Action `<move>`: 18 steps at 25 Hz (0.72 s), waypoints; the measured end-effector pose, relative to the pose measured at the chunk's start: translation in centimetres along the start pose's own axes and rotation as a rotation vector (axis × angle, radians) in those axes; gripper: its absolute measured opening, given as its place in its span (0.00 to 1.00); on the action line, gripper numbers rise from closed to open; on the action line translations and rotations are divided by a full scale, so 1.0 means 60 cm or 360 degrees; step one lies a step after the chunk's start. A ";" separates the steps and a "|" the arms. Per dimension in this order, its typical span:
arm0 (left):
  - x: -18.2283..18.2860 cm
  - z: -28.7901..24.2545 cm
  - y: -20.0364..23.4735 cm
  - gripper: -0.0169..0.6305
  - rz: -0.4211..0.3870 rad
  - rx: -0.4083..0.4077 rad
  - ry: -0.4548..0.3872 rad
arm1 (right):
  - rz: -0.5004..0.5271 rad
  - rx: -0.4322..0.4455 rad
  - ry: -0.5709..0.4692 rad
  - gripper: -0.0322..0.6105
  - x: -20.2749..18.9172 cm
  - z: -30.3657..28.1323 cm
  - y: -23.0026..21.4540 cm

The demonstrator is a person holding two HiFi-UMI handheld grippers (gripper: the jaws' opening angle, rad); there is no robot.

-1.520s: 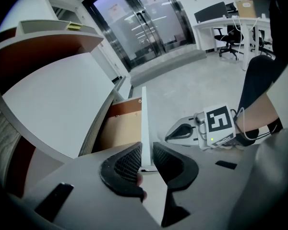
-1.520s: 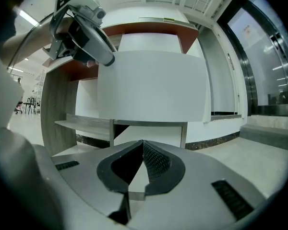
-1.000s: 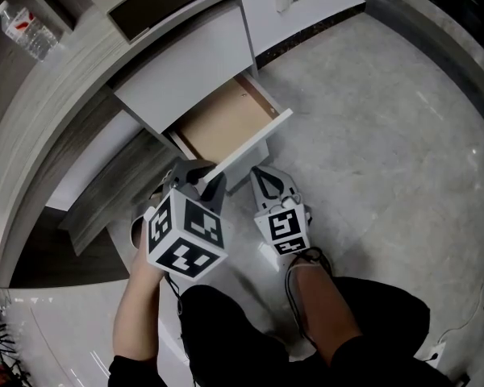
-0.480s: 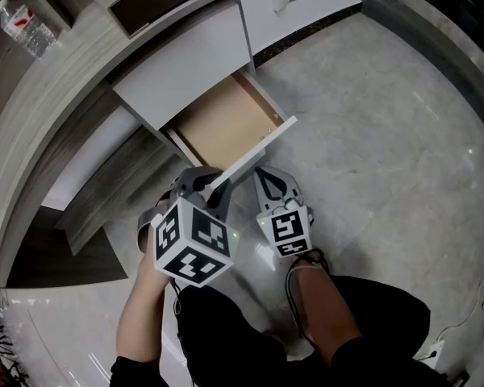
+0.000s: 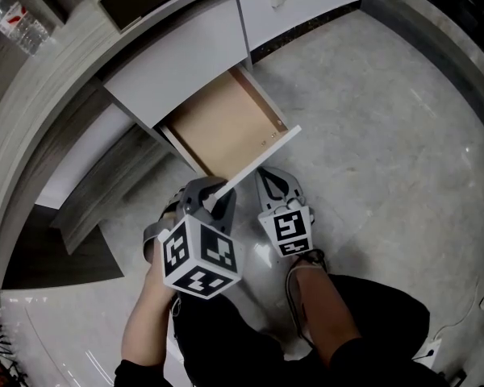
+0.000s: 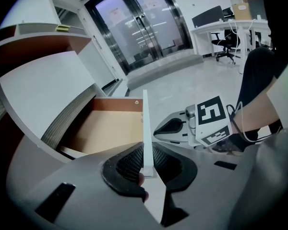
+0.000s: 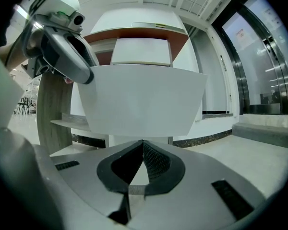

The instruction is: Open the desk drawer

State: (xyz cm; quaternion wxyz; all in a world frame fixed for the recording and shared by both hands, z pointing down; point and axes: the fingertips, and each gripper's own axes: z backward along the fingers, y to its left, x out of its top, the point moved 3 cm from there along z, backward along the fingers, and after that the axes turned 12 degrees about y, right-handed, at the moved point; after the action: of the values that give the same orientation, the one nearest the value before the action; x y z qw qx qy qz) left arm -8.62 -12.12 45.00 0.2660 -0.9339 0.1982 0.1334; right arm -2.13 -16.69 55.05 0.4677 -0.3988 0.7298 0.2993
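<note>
White-fronted wooden drawer (image 5: 226, 123) stands well out from the desk's (image 5: 177, 63) edge, pinched by the left hand-held gripper (image 5: 214, 201); right hand-held gripper (image 5: 268, 182) pressed together. Pull seems nearly finished; next, release.

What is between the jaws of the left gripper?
The edge of the drawer front, clamped by the left gripper; the left gripper view shows it.
</note>
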 end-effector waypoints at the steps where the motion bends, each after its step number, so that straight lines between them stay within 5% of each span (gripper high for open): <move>1: 0.000 0.000 0.000 0.11 0.0003 0.0004 -0.0003 | 0.0000 0.0001 0.0002 0.06 -0.001 -0.001 0.000; 18: -0.008 -0.009 -0.015 0.12 0.0034 0.0002 -0.0043 | 0.0019 0.0003 0.0000 0.06 0.002 0.001 0.004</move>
State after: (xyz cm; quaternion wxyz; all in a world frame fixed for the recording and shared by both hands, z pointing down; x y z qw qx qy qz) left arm -8.55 -11.56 45.99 0.2676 -0.9297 0.2047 0.1486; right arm -2.35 -16.54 54.93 0.4664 -0.3940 0.7324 0.3013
